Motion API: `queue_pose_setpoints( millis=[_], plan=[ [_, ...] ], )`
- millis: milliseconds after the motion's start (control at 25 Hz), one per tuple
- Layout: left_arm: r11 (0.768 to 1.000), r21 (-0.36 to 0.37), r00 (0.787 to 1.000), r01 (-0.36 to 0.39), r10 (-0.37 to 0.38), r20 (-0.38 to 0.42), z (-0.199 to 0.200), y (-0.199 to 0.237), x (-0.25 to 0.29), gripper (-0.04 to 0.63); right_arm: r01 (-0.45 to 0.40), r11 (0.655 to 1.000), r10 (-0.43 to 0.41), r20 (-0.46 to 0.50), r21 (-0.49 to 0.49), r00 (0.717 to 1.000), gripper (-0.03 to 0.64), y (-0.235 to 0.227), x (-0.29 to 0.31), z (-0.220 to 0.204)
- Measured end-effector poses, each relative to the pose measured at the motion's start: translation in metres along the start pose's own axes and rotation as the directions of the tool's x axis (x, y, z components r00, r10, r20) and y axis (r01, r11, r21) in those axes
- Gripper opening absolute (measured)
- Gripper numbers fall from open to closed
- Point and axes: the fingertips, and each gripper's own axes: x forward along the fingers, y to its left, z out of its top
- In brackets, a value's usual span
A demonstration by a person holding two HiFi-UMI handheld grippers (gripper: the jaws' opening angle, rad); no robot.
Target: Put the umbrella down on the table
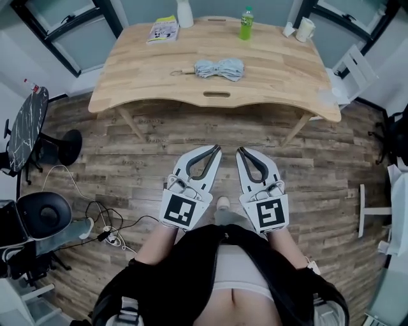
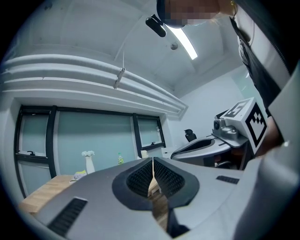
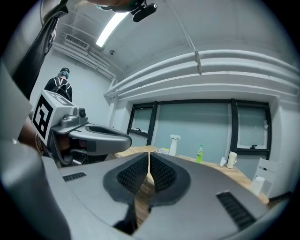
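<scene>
While the left gripper (image 1: 215,150) and the right gripper (image 1: 241,153) are both closed on nothing, one folded, crumpled grey umbrella (image 1: 219,69) lies on the far rounded wooden table (image 1: 280,79).

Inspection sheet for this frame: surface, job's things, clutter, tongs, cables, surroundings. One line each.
Surface: wooden table, mostly bare.
Job's things: folded umbrella lying on the table, nothing touching it.
Clutter: booklet, white container, green bottle, cup along the far edge.
Tongs: left tongs and right tongs both shut, empty, over the floor short of the table.
Cables: loose cables on the floor at left.
Surroundings: plank floor, black chair, windows.
</scene>
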Motion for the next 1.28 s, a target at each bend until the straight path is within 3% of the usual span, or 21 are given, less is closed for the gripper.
queue_pose_setpoints(
  millis=[560,1280],
  plan=[
    [1.0,-0.018,1.0,-0.012,0.013,0.027,0.014,-0.059,-0.119,0.012,0.025,1.0,-0.025,0.036,0.002,0.999,0.034,0.103,-0.088,0.024],
    [0.999,-0.037,0.999,-0.005,0.006,0.046,0.027,-0.095,-0.182,0.012,0.056,0.998,-0.055,0.07,-0.016,0.996,0.034,0.152,-0.141,0.046]
  ],
)
